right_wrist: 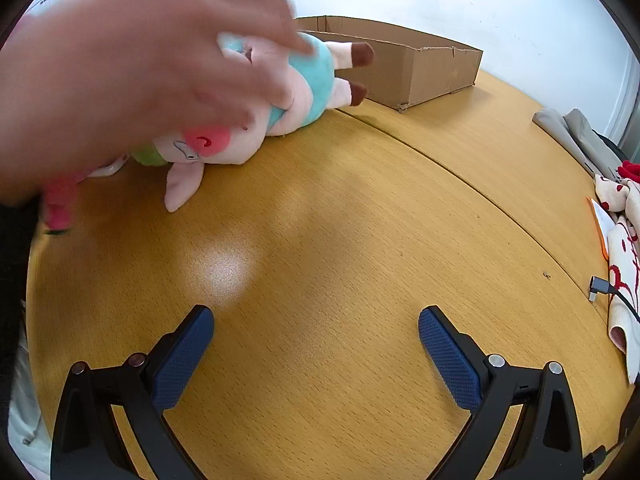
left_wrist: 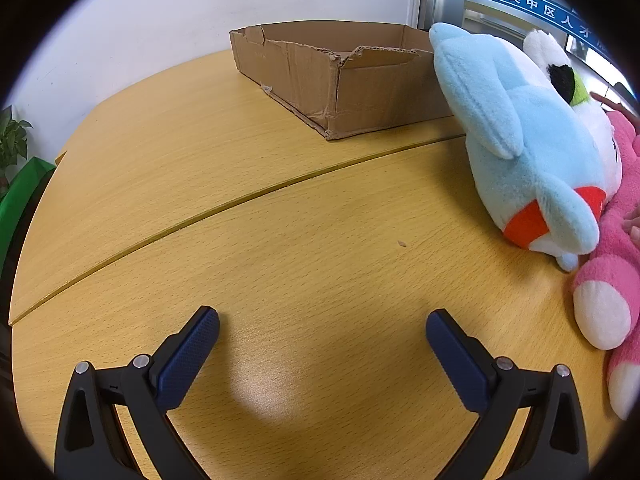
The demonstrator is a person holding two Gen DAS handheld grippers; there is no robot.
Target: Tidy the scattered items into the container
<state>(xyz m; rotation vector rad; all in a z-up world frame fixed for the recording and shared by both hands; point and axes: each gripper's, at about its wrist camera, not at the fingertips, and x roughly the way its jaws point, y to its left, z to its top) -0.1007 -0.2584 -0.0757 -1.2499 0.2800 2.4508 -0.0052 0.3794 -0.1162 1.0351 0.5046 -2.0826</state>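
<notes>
While both claws hang low over the wooden table [left_wrist: 280,240], each is spread wide with nothing between its blue pads. Left gripper [left_wrist: 322,322]: bare tabletop beneath, a seam in the tabletop running across ahead of it. Right gripper [right_wrist: 316,320]: same, over a glare patch on the wood.

Cardboard box [left_wrist: 340,80] sits open-topped at the far side of the table near the white wall; front corner torn and creased. In the right wrist view the cardboard box [right_wrist: 420,68] lies beyond the toys.

Left view, right edge: light-blue plush [left_wrist: 520,140] lying on its side just beside the box's near corner, red patches at its lower end; pink plush [left_wrist: 608,280] touching it, partly cut off by the frame.

Right view: pig plush [right_wrist: 260,116] with teal body lies on the table, brown hooves pointing toward the box. A blurred bare hand [right_wrist: 132,68] covers its upper part and blocks the other toys behind. At right edge: patterned cloth [right_wrist: 622,264], grey cable plug [right_wrist: 600,286].
</notes>
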